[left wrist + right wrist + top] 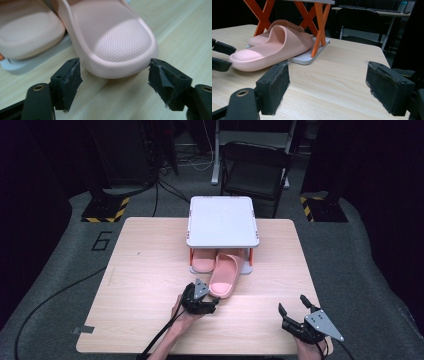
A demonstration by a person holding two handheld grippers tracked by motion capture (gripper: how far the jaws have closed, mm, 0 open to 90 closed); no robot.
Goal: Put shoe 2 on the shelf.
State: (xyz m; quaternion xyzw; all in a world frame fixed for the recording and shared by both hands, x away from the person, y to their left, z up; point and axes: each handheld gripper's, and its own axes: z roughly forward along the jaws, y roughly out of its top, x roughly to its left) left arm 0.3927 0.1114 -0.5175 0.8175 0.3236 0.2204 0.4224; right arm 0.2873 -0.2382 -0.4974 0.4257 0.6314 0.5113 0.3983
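Underneath, pale wood table (150, 270) (black curtains around), dark grey floor (60, 250).

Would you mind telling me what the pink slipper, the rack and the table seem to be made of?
Slipper: probably soft moulded foam or rubber, matte, with a fine dimpled footbed. Rack: looks like plastic, with smooth orange crossed legs and a pale grey base. Table: light wood or wood-look laminate, with visible grain.

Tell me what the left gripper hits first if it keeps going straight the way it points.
Most likely the heel of the near pink slipper: it lies right ahead of the open left gripper, between its jaws.
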